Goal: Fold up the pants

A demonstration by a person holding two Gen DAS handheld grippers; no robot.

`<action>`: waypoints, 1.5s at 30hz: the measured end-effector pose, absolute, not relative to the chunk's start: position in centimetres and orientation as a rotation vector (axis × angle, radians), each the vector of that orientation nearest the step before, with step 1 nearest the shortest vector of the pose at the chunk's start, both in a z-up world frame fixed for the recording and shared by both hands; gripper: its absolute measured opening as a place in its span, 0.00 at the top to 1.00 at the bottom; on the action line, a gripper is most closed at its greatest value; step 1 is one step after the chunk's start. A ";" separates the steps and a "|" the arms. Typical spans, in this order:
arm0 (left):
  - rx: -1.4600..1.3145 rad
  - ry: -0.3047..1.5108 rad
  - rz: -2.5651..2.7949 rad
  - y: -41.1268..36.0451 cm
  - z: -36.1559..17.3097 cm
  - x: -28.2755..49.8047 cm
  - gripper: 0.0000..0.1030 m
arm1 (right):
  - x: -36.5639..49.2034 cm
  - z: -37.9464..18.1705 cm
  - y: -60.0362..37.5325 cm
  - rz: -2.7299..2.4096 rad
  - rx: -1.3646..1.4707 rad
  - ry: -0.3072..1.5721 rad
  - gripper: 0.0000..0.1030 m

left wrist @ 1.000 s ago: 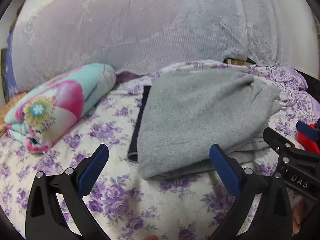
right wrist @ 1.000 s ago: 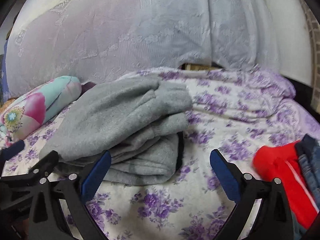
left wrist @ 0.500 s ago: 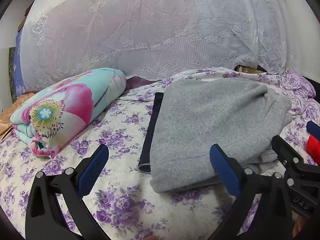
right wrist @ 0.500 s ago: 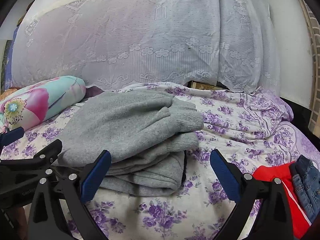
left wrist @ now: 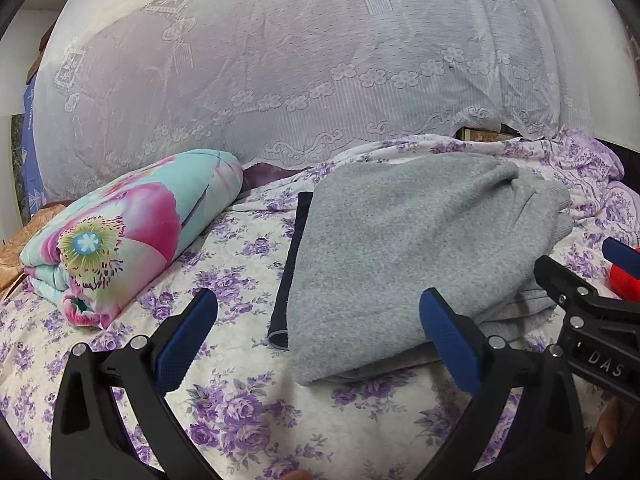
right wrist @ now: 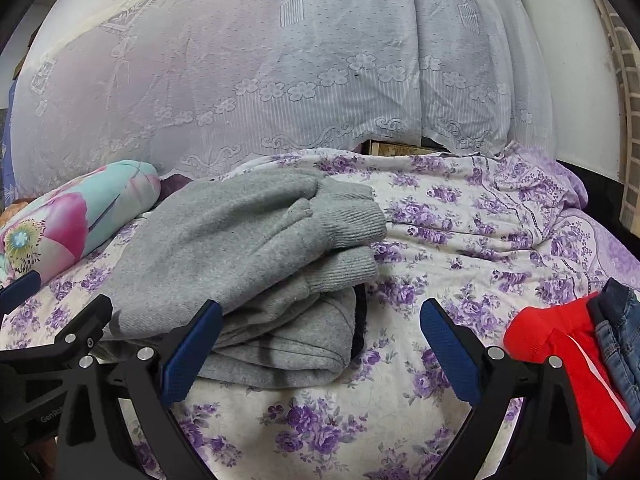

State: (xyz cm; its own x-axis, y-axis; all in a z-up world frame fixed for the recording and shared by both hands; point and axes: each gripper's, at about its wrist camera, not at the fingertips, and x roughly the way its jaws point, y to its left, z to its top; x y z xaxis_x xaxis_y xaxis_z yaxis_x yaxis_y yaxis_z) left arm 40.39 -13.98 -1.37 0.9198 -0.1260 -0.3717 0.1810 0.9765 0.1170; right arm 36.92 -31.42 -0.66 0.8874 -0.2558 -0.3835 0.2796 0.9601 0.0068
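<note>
Grey fleece pants (left wrist: pixel 404 248) are seen folded in a stack on the floral bedsheet (left wrist: pixel 248 404), over a dark garment (left wrist: pixel 290 268). Both the left gripper (left wrist: pixel 320 344) and right gripper (right wrist: pixel 320 354) are held wide apart, empty, near the stack. A rolled flowered quilt (left wrist: pixel 132 236) lies left; red clothing (right wrist: pixel 560 356) and jeans (right wrist: pixel 620 336) lie right.

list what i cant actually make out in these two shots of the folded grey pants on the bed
- Dark garment under the grey pants: left wrist view shows only an edge strip; the pants cover the rest.
- Red garment and jeans: right wrist view, cut off by the frame edge and the right tongs.
- Gap behind the lace cover: too dark and small to identify.
- Left tongs hide the bedsheet beneath them.
</note>
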 end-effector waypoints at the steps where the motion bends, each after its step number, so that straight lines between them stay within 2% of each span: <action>1: 0.149 0.374 -0.158 -14.0 -1.4 40.4 0.04 | 36.9 -0.7 -31.4 -0.279 0.062 0.390 0.03; 45: 0.136 0.395 -0.160 -13.6 -1.6 40.8 0.04 | 37.1 -0.7 -31.4 -0.275 0.049 0.396 0.03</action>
